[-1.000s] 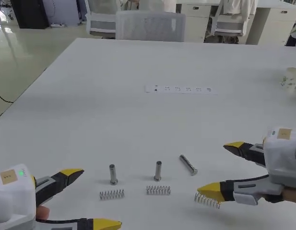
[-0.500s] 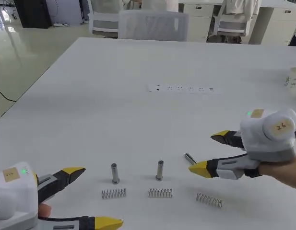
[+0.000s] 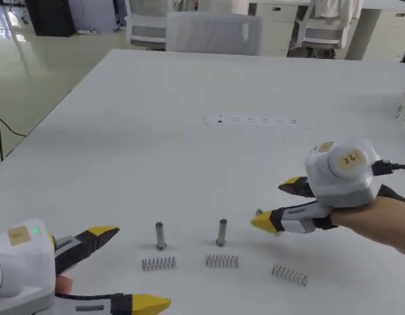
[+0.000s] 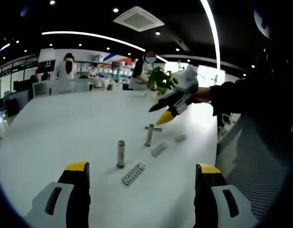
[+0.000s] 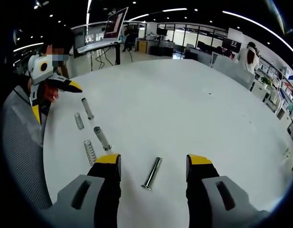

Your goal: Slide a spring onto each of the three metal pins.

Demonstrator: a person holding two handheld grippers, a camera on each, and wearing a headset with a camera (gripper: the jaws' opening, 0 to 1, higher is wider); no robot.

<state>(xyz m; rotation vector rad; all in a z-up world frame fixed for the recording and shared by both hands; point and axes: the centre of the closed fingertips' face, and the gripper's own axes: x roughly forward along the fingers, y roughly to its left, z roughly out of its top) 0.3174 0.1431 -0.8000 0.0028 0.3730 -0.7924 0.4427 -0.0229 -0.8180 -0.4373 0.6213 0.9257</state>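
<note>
0 of 3 springs point(image 3: 222, 260) were fitted; 2 pins point(image 3: 221, 233) stood bare, the fallen pin point(image 5: 151, 172) lay by the open, empty right gripper point(image 3: 270, 203); the left gripper point(image 4: 142, 168) gaped empty

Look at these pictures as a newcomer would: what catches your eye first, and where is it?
The right hand-held gripper, jaws open, is aimed at a pin lying flat on the white table. To its left two more pins stand upright. Three loose springs lie in a row at the near edge, none on a pin yet.
</note>
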